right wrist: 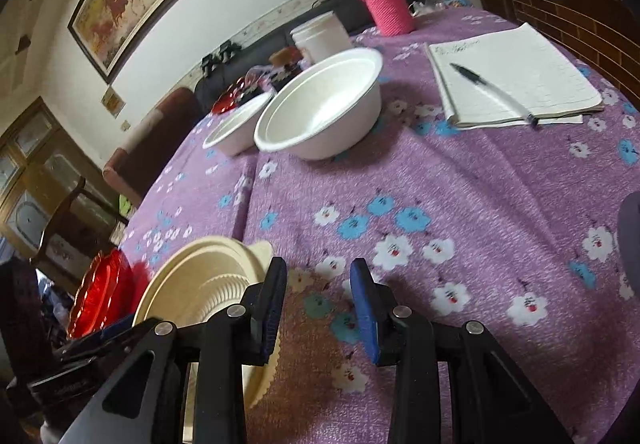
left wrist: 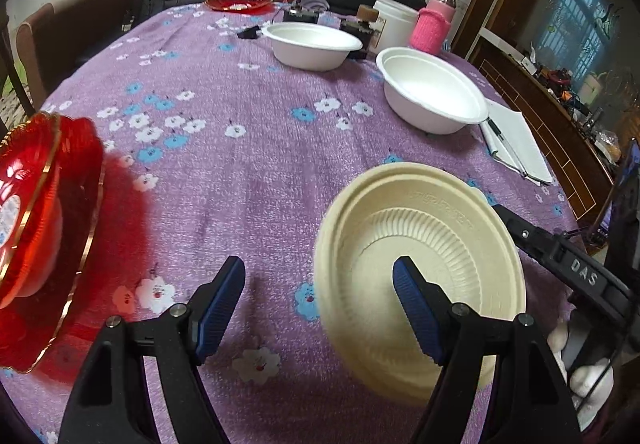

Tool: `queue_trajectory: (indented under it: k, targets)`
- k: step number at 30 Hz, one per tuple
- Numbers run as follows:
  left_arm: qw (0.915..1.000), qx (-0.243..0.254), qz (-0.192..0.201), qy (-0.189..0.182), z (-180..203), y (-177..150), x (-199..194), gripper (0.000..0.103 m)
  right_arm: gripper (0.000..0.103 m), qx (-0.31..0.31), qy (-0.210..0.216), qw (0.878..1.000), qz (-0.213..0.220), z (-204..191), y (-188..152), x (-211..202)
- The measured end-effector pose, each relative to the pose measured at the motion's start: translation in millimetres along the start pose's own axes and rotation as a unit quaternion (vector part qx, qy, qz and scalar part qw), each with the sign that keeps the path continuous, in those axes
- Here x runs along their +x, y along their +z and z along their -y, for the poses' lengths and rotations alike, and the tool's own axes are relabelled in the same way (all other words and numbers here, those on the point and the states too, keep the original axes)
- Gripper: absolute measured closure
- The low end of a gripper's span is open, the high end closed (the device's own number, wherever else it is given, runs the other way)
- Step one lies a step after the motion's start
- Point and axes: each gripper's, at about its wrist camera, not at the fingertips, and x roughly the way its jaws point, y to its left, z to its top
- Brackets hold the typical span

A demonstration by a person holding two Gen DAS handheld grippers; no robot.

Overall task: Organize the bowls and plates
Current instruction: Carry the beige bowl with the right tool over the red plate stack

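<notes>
A cream ribbed bowl [left wrist: 420,264] sits tilted on the purple flowered tablecloth [left wrist: 240,172]. My left gripper [left wrist: 318,308] is open astride its near-left rim, one blue pad inside the bowl and the other outside over the cloth. My right gripper [right wrist: 318,310] is open with only cloth between its fingers. Its left finger [left wrist: 516,228] is against the cream bowl [right wrist: 208,284] at the right rim. Two white bowls [left wrist: 432,96] [left wrist: 316,44] stand further back. A red gold-rimmed plate [left wrist: 40,220] lies at the left edge, and another red plate [left wrist: 240,0] is at the far end.
An open notebook with a pen [right wrist: 516,80] lies at the right. A pink-sleeved bottle [left wrist: 434,24], a white tub [left wrist: 396,24] and small dark items crowd the far end. Chairs [left wrist: 80,24] stand past the table's left edge. A gloved hand [left wrist: 580,364] holds the right gripper.
</notes>
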Motion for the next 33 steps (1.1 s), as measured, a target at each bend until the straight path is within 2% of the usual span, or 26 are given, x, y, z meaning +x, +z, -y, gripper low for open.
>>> queue_trajectory:
  k: [7,10,14,19,21,24,25,26,27,28,29,33]
  targets:
    - [0.9997,-0.004,-0.021,-0.007,5,0,19,0.028,0.067,-0.002,0.01,1.0,0.004,-3,-2,-3]
    - [0.9998,0.0,-0.017,-0.008,8,0,19,0.028,0.067,0.015,0.033,0.999,0.014,3,-1,-9]
    - [0.9998,0.004,-0.016,-0.01,9,0,19,0.03,0.06,0.031,0.064,0.997,0.002,7,-1,-7]
    - [0.9996,0.017,-0.018,-0.009,15,-1,20,0.058,0.06,0.012,0.074,0.997,-0.024,-5,-5,2]
    - [0.9995,0.024,-0.017,-0.008,17,-1,20,0.063,0.059,-0.003,0.071,0.997,-0.032,-12,-7,5]
    - [0.9995,0.025,-0.018,-0.01,20,-2,20,0.064,0.06,-0.017,0.064,0.997,-0.044,-17,-10,11]
    - [0.9995,0.025,-0.018,-0.011,20,-2,20,0.065,0.06,-0.019,0.062,0.997,-0.045,-18,-11,12]
    - [0.9994,0.025,-0.019,-0.012,20,-2,21,0.067,0.066,-0.023,0.061,0.997,-0.045,-20,-12,12]
    - [0.9994,0.026,-0.019,-0.011,21,-2,21,0.071,0.077,-0.025,0.061,0.997,-0.047,-20,-12,14]
    - [0.9994,0.027,-0.021,-0.011,21,-2,22,0.076,0.082,-0.027,0.062,0.997,-0.049,-21,-13,15]
    - [0.9993,0.028,-0.021,-0.009,21,-2,22,0.076,0.088,-0.029,0.061,0.996,-0.05,-21,-13,15]
    - [0.9994,0.028,-0.019,-0.011,19,-3,16,0.084,0.09,-0.042,0.047,0.997,-0.035,-24,-14,11]
